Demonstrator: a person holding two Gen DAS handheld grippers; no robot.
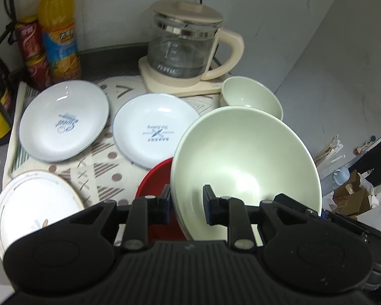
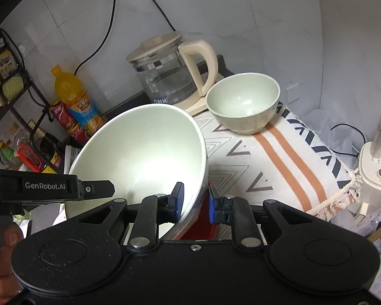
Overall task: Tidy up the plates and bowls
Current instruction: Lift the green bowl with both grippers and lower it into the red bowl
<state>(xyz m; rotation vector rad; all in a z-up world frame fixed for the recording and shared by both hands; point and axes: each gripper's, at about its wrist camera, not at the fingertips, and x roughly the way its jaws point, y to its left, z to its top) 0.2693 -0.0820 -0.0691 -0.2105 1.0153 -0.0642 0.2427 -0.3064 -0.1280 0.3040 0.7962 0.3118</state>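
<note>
A large pale green bowl [image 1: 246,157] is held tilted above a red bowl [image 1: 155,178]. My left gripper [image 1: 186,203] straddles its left rim, one finger inside and one outside. My right gripper [image 2: 195,203] straddles its right rim [image 2: 144,157] the same way, over the red bowl [image 2: 203,228]. A smaller green bowl [image 1: 251,96] stands at the back right, also in the right wrist view [image 2: 243,101]. Two white plates with blue print [image 1: 63,119] [image 1: 152,129] and a gold-rimmed plate [image 1: 35,203] lie on the patterned cloth [image 1: 101,160].
A glass kettle with a cream base [image 1: 185,48] stands at the back, next to the small bowl. An orange juice bottle [image 1: 58,28] and red cans [image 1: 33,50] stand at the back left. A black rack [image 2: 10,117] with bottles is left. The cloth's right edge [image 2: 343,178] drops off.
</note>
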